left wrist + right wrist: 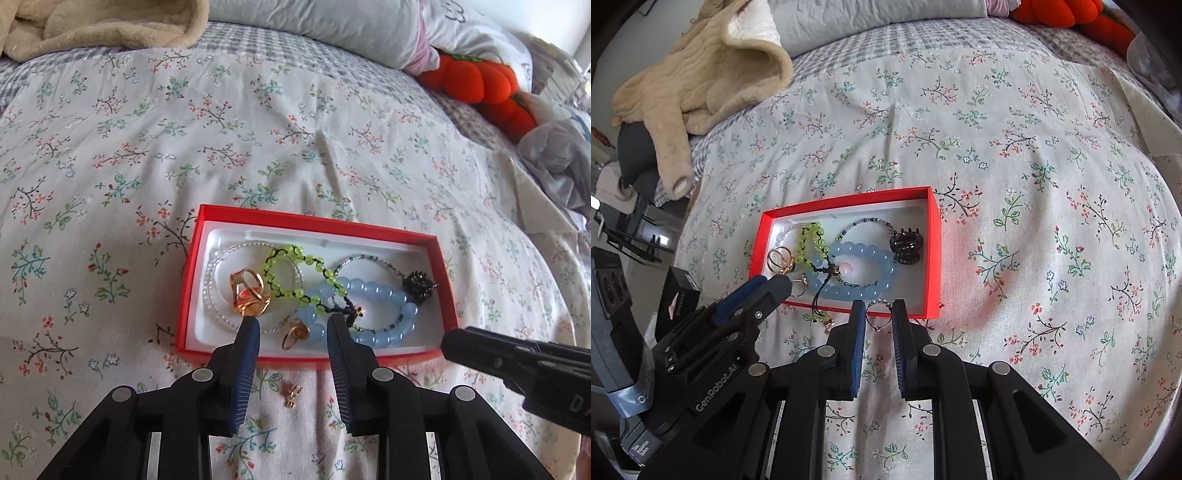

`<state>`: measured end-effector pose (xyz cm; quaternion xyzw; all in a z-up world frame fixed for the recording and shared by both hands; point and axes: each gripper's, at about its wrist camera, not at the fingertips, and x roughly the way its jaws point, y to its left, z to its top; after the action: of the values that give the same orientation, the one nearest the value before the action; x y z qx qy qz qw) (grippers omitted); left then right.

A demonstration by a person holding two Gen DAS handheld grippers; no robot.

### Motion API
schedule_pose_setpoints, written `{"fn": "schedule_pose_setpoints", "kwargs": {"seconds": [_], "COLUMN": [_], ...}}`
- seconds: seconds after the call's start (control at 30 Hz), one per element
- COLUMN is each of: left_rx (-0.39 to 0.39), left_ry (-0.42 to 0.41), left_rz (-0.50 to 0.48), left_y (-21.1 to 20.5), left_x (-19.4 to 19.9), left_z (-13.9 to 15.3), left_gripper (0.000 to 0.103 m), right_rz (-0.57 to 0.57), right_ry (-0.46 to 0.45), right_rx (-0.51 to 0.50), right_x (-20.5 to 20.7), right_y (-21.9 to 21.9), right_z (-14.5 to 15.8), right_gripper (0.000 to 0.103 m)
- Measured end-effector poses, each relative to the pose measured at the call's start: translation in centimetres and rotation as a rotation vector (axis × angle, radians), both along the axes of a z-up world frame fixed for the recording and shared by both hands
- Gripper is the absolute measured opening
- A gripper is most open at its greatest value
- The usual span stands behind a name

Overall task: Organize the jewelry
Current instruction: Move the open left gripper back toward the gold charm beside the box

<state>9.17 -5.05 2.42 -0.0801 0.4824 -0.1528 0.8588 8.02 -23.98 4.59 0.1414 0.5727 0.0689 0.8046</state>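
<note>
A red box point(441, 258) with a white liner lies on the floral bedspread. In it are a clear bead bracelet point(214, 273), a green bead bracelet point(291, 273), a blue bead bracelet point(369, 291), a thin seed-bead bracelet point(369, 258), a black hair claw point(419, 286), a large gold ring point(249, 291) and a small gold ring point(293, 334). A small gold piece point(290, 395) lies on the bed in front of the box. My left gripper point(293, 325) is open over the box's near edge. My right gripper point(879, 314) is open around a small beaded ring point(877, 321) just outside the box point(932, 258).
A beige fleece blanket point(701, 81) lies at the back left, pillows point(332, 26) along the back and orange plush pumpkins point(476, 81) at the back right. Crumpled grey cloth point(554, 166) lies at the right. The bed's left edge point(690, 206) drops to furniture.
</note>
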Motion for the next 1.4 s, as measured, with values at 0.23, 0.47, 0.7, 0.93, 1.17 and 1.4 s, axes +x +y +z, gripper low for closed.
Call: {"fn": "schedule_pose_setpoints", "kwargs": {"seconds": [0.23,0.47,0.7,0.93,1.17,1.4], "left_rx": [0.028,0.04,0.063,0.097,0.108,0.145], "left_ry": [0.014,0.037,0.051,0.053,0.08,0.062], "left_rz": [0.007,0.023,0.026,0.028,0.03,0.072], "left_y": [1.1,2.2,2.7,3.0,3.1,3.7], "left_x": [-1.0,-1.3,-1.4,-1.6,-1.9,-2.7], "left_z": [0.2,-0.2,-0.6,-1.0,-1.6,-2.4], "left_gripper": [0.037,0.04,0.042,0.055,0.074,0.089], "right_rz": [-0.004,-0.015,-0.017,-0.021,-0.033,-0.078], "right_ry": [-0.01,-0.001,-0.001,-0.003,-0.019,-0.013], "right_rx": [-0.02,-0.022,-0.033,-0.017,0.003,-0.027], "right_x": [0.6,1.6,2.2,2.2,0.9,-1.0], "right_y": [0.4,0.7,1.2,1.1,-0.2,-2.5], "right_z": [-0.3,-0.9,-1.3,-0.9,0.4,0.5], "right_gripper": [0.015,0.016,0.016,0.025,0.04,0.053]}}
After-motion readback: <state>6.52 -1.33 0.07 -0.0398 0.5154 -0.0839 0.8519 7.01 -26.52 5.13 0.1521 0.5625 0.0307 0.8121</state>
